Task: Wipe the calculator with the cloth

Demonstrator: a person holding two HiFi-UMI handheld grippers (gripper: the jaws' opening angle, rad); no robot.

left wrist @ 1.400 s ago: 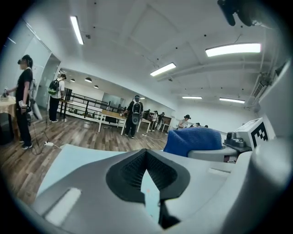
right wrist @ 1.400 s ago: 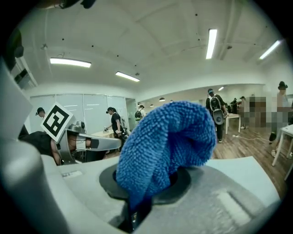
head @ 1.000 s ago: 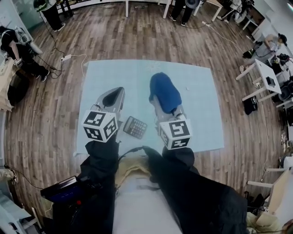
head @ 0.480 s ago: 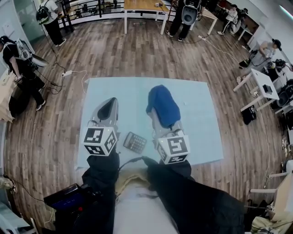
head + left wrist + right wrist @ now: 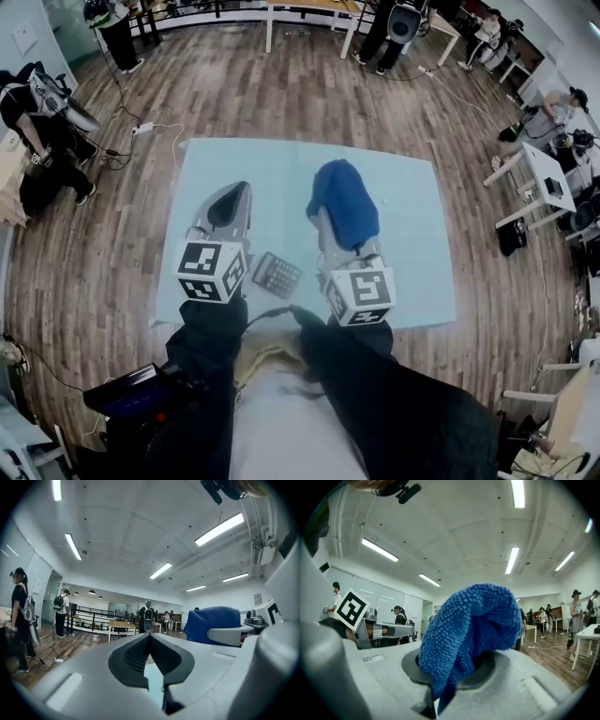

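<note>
Nearest the person, the calculator [image 5: 276,274] lies on the light-blue tabletop [image 5: 412,234] between the two claws, the left claw [image 5: 150,635] closed on nothing, and the right claw [image 5: 330,225] clamped on the blue cloth [image 5: 345,199] bunched beyond.

The blue cloth [image 5: 345,202] hides the right gripper [image 5: 333,214] jaw tips; at seven o'clock, the calculator [image 5: 276,275] keys are too small to read.
</note>
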